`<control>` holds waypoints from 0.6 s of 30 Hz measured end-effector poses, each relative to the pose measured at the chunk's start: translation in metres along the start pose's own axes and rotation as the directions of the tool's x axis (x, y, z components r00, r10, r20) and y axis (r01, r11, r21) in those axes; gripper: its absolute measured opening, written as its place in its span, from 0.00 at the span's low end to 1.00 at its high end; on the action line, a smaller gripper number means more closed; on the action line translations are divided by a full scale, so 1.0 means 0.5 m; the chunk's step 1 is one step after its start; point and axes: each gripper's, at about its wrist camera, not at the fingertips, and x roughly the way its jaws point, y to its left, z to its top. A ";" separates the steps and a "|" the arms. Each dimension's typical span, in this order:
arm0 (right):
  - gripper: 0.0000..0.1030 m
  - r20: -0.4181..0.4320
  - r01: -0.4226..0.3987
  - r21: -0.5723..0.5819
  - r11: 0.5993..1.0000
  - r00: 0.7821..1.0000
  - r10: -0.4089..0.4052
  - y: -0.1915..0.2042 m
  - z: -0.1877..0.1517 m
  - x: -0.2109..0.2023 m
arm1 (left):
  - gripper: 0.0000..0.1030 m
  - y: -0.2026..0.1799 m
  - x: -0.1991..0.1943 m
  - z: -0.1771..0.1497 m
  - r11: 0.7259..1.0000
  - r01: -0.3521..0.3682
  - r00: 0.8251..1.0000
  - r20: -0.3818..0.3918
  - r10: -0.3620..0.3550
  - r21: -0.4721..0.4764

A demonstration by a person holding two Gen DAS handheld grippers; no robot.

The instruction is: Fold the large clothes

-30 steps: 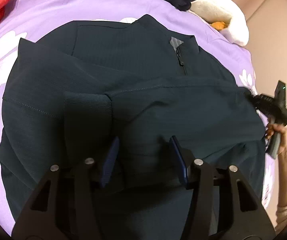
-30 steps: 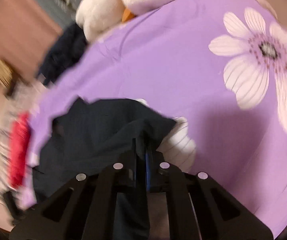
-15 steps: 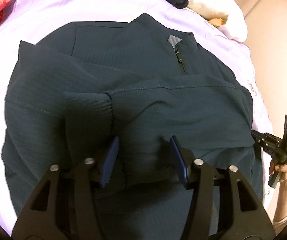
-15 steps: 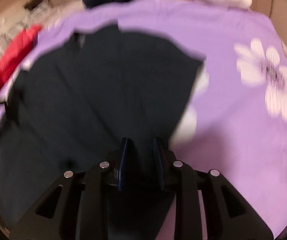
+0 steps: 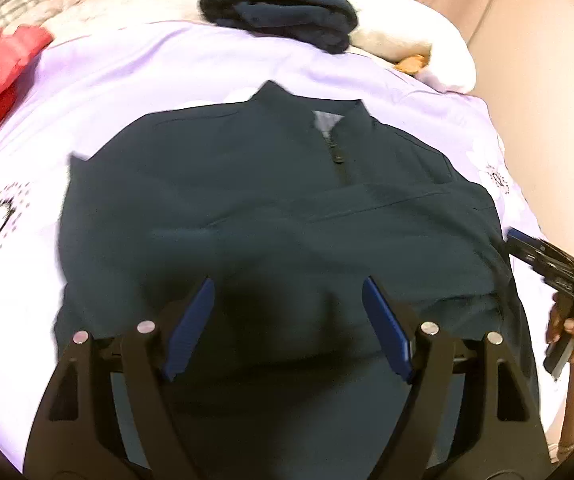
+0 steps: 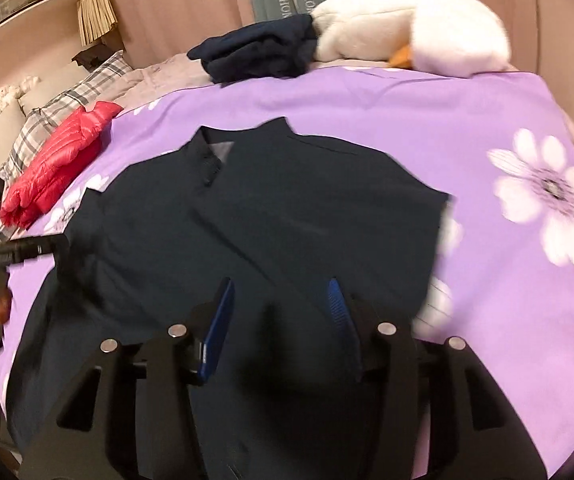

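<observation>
Left tongs [image 5: 287, 320]: blue-padded fingers spread wide apart, nothing between them, positioned above the near half of the dark navy zip-collar jacket [image 5: 271, 216]. Right tongs [image 6: 279, 312]: fingers likewise apart and gripping nothing, above the near portion of the same jacket [image 6: 255, 240].

The jacket lies spread flat on the purple floral bedsheet [image 6: 407, 120], collar toward the far side, short zip at the collar closed. In the left wrist view a folded-over panel of fabric crosses the jacket from the right edge toward the middle. In that view the right tongs [image 5: 527, 248] appear at the right edge of the jacket, held by a hand [image 5: 567, 326]. In the right wrist view the left tongs [image 6: 39, 246] appear at the left edge of the jacket; whether either touches the fabric cannot be determined.

Far of the jacket: a folded dark navy garment [image 6: 259, 52] resting against a white plush toy with an orange beak [image 6: 407, 28]. Far left: a red quilted puffer jacket [image 6: 55, 164], beside a grey plaid pillow [image 6: 67, 100].
</observation>
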 end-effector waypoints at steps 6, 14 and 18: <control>0.50 -0.113 -0.004 -0.146 0.989 0.994 -0.012 0.102 -0.037 0.093 | 0.75 -0.037 0.079 -0.033 0.996 -0.020 0.995 -0.093 0.028 0.084; 0.51 -0.078 -0.017 -0.155 0.988 0.997 0.005 0.110 -0.082 0.001 | 0.77 -0.050 0.030 -0.093 0.978 -0.015 0.997 -0.075 0.031 0.207; 0.59 -0.043 -0.041 -0.073 0.997 0.998 0.038 0.099 -0.124 -0.078 | 0.91 -0.004 -0.058 -0.131 0.993 -0.003 1.000 -0.019 0.006 0.115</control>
